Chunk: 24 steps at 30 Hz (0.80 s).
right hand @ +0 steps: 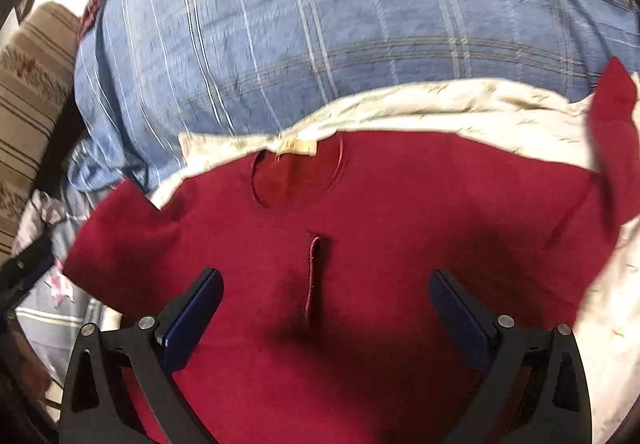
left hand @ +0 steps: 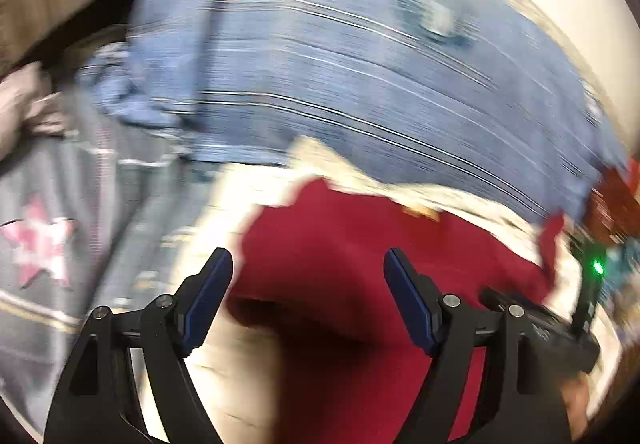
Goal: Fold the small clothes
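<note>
A small dark red shirt [right hand: 400, 211] lies spread flat on a cream sheet [right hand: 440, 99], neck opening and tan label [right hand: 296, 147] toward the far side. My right gripper [right hand: 326, 280] is open above the shirt's middle, holding nothing. In the blurred left wrist view the red shirt [left hand: 360, 244] lies under my left gripper [left hand: 308, 260], which is open and empty over the shirt's left part. The right gripper's black body [left hand: 540, 324] shows at the right of that view.
A blue plaid pillow [right hand: 320, 23] with a round badge lies beyond the shirt; it also shows in the left wrist view [left hand: 340, 63]. A grey garment with a pink star [left hand: 40, 244] lies to the left. A striped brown cushion [right hand: 28, 103] is at far left.
</note>
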Motion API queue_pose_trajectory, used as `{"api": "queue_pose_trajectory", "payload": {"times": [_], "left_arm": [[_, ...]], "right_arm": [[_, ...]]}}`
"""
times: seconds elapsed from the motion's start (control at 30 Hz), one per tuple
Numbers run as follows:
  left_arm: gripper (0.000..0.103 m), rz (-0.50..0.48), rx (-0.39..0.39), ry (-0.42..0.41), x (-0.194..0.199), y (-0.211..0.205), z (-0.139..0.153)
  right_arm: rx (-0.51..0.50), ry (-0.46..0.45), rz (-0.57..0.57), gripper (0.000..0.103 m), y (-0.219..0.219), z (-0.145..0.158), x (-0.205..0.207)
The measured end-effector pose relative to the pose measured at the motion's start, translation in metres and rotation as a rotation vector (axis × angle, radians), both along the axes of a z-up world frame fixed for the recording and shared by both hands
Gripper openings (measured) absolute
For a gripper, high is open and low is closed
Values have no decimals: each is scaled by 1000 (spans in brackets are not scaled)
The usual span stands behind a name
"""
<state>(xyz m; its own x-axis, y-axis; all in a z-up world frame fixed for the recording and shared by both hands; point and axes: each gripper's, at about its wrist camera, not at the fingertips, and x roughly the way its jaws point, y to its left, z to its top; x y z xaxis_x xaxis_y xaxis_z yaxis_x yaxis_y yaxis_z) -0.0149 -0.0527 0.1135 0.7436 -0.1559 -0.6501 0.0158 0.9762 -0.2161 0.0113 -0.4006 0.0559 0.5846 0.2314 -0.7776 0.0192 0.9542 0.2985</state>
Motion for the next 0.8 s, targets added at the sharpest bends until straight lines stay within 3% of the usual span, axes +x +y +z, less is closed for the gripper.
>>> {"api": "queue_pose_trajectory", "payload": {"times": [0.03, 0.1, 0.13, 0.2, 0.23, 0.37, 0.47, 0.6, 0.73, 0.8], "left_arm": [[78, 43, 8, -5, 3, 7, -4], [78, 104, -11, -6, 13, 21, -12], [78, 123, -19, 2, 17, 25, -16], [78, 145, -36, 19, 24, 32, -20], [78, 149, -35, 23, 24, 34, -21], [78, 145, -12, 1, 20, 27, -20], [78, 122, 17, 3, 19, 19, -21], [78, 74, 57, 38, 24, 3, -30], [78, 7, 112, 63, 25, -19, -39], [78, -12, 132, 78, 26, -26, -43]], "right_arm": [[-11, 8, 19, 93, 5, -6, 4], [-93, 20, 74, 62, 24, -19, 13], [-160, -10, 91, 59, 33, -20, 12], [-186, -41, 160, 12, 47, -16, 10], [-194, -45, 159, 8, 47, -13, 11], [-230, -139, 140, 6, 29, 28, 8], [-356, -203, 32, 6, -2, 50, 2], [-373, -124, -112, 6, -51, 36, 14], [-385, -14, -116, 11, -60, 9, 25], [-332, -38, -110, 17, -57, 16, 16]]}}
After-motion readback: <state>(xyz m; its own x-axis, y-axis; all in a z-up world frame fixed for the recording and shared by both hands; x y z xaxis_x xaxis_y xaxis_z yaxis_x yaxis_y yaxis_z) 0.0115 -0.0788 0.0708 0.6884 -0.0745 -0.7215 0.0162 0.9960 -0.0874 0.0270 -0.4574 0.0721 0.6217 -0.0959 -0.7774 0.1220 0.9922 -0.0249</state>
